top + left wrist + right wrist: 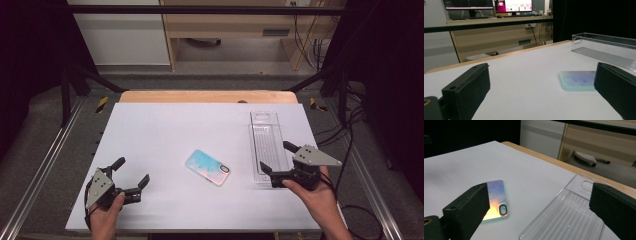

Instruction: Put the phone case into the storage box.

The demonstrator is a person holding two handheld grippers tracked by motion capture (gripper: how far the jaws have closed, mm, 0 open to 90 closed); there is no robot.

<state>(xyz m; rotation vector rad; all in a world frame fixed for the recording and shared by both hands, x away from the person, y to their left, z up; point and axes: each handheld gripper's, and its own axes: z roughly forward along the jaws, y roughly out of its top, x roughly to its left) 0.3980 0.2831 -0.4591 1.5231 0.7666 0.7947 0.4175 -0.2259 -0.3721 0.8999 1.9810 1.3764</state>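
A phone case with a blue and pink pattern (pixel 208 167) lies flat in the middle of the white table (pixel 165 130); it also lies ahead of the jaws as the phone case (pixel 577 80) in the left gripper view and the phone case (pixel 496 199) in the right gripper view. A clear plastic case (pixel 268 145) lies to its right, seen as the clear case (pixel 604 47) and the clear case (pixel 569 217). My right gripper (pixel 278 159) hovers open over the near end of the clear case, nothing between its jaws. My left gripper (pixel 131 172) rests open at the near left.
The table's wooden far edge (pixel 207 96) borders a drop to the floor. Black frame posts (pixel 65 95) stand at both sides. A wooden desk with monitors (pixel 489 5) stands beyond the table.
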